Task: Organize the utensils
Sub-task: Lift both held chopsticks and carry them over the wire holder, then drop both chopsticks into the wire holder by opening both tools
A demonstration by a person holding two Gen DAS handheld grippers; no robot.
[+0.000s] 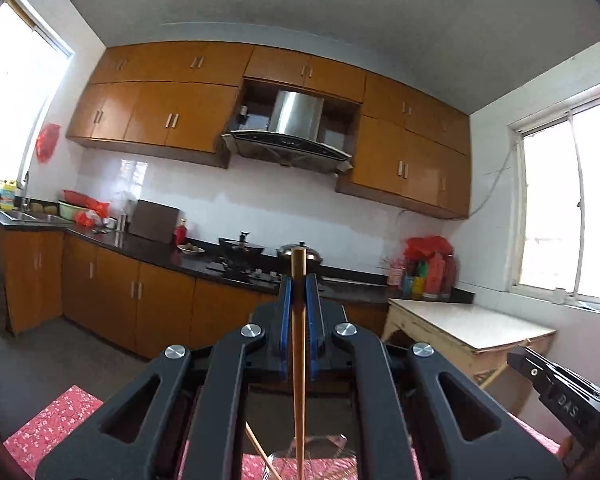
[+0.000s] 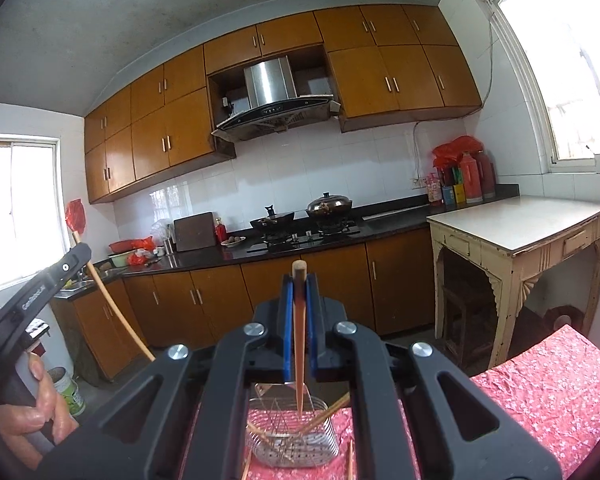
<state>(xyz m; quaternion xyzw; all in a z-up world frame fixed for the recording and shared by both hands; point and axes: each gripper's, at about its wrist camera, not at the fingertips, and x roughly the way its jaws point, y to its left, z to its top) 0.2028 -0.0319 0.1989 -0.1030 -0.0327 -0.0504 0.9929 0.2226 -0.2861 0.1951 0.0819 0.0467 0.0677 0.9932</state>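
Observation:
My left gripper [image 1: 299, 286] is shut on a wooden chopstick [image 1: 299, 344] that runs upright between its blue pads, its lower end over a glass or wire holder edge [image 1: 314, 446]. My right gripper [image 2: 299, 286] is shut on another wooden chopstick [image 2: 299, 344], its tip hanging over a metal wire utensil basket [image 2: 296, 436] on the red floral tablecloth [image 2: 540, 396]. Loose chopsticks [image 2: 326, 414] lean in and around the basket. The left gripper also shows at the left of the right wrist view [image 2: 40, 288], holding its chopstick [image 2: 112, 308].
A cream side table [image 2: 516, 220] stands to the right. The black counter with stove and pots [image 2: 300, 224] runs along the back wall under orange cabinets. A can [image 2: 70, 392] sits on the floor at left.

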